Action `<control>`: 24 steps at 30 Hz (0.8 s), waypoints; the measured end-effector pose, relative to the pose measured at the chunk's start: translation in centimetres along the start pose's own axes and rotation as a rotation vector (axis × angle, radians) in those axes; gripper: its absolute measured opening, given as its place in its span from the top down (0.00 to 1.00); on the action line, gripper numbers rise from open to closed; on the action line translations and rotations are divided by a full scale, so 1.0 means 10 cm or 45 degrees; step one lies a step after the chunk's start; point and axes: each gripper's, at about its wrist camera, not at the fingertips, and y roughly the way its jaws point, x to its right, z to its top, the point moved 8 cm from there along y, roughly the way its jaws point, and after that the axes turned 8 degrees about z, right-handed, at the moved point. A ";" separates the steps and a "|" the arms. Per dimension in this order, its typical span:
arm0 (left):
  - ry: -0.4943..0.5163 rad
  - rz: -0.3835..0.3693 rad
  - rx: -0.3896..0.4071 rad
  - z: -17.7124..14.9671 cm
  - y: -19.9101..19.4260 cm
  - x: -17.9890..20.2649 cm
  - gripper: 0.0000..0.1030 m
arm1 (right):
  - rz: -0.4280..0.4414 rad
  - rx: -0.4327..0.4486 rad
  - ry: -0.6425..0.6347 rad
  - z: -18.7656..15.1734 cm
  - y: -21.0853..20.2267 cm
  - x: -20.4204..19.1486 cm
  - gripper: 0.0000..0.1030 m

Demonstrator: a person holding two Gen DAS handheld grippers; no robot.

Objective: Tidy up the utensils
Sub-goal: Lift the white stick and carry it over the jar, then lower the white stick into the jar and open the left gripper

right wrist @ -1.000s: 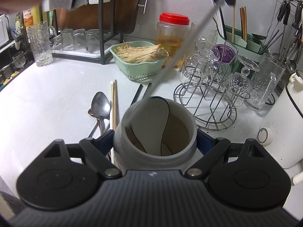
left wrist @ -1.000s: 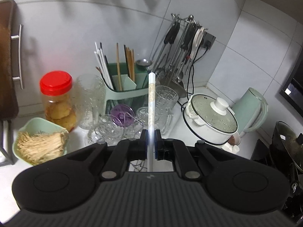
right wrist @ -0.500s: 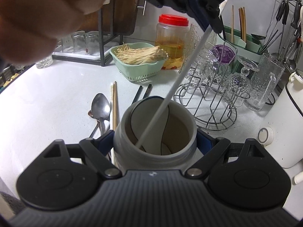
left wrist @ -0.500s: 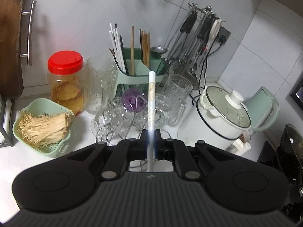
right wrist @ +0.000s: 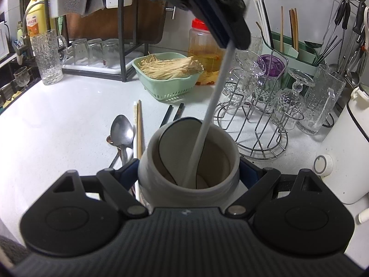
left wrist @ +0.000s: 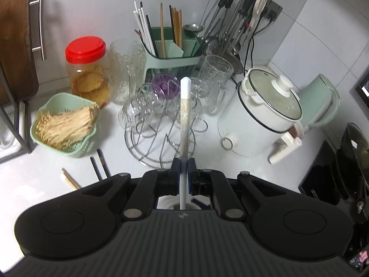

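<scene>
A white ceramic holder (right wrist: 189, 159) is clamped between the two fingers of the right hand-held gripper (right wrist: 189, 173), whose jaws are spread wide around its body and pressed against its sides. The holder is judged to be held this way so that its open mouth stays steady and faces up while a utensil is fed in from above. A dark curved divider is seen inside it.

A white chopstick (right wrist: 216, 97) is pinched near its middle by the left hand-held gripper (left wrist: 183, 169), whose jaws are pressed nearly together on it. In the right wrist view the chopstick is seen slanting down from the left hand-held gripper, at the top of that picture, into the mouth of the holder, with its lower end already inside, beside the divider. In the left wrist view the other end of the chopstick is seen pointing up and away beyond the fingertips, and the lower part passes behind the jaws toward the holder below. The steep slant is judged to be what lets the tip be guided into one compartment. Whether the tip touches the bottom cannot be told.

More utensils are left lying on the bench (right wrist: 69, 120) just beyond the holder: a metal spoon (right wrist: 121, 132), a pair of wooden chopsticks (right wrist: 138, 124) and a pair of black chopsticks (right wrist: 173, 113). They are judged to be waiting their turn.
</scene>
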 end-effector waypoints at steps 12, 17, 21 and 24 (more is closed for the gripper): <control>0.104 -0.054 -0.280 -0.27 -0.12 0.13 0.93 | 0.015 -0.025 -0.010 0.01 0.01 0.00 0.12; 0.124 -0.036 -0.317 -0.29 -0.07 0.18 0.93 | 0.019 -0.019 -0.012 0.01 0.01 0.00 0.12; 0.146 -0.023 -0.346 -0.28 -0.03 0.22 0.93 | 0.024 -0.016 -0.015 0.01 0.00 0.00 0.12; 0.142 -0.020 -0.374 -0.32 0.02 0.21 0.93 | 0.026 -0.015 -0.016 0.01 0.00 0.00 0.12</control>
